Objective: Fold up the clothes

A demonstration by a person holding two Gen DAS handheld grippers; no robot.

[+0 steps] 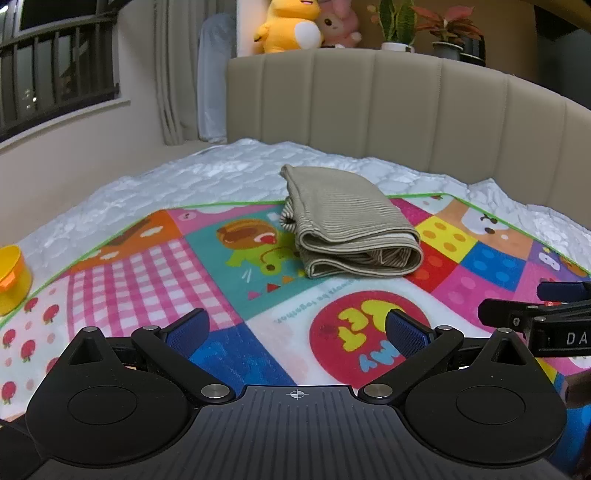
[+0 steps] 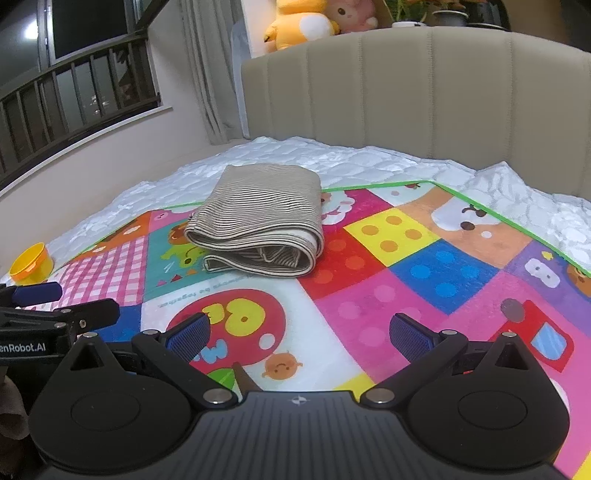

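A beige striped garment (image 1: pixel 351 225) (image 2: pixel 258 225) lies folded into a thick bundle on the colourful play mat (image 1: pixel 155 266) (image 2: pixel 424 280), near the mat's far edge. My left gripper (image 1: pixel 297 334) is open, hovering low over the mat well short of the bundle, with nothing between its blue pads. My right gripper (image 2: pixel 299 336) is open too, empty, and also short of the bundle. Each gripper shows at the edge of the other's view: the right one (image 1: pixel 535 317) at the right, the left one (image 2: pixel 55 314) at the left.
The mat lies on a white quilted mattress (image 1: pixel 221 173) (image 2: pixel 369 162) with a beige padded headboard (image 1: pixel 406 110) (image 2: pixel 424 92) behind. A yellow tub (image 1: pixel 11 277) (image 2: pixel 31 264) stands at the left edge. Plush toys (image 1: pixel 291 26) and potted plants (image 1: pixel 424 29) sit above the headboard.
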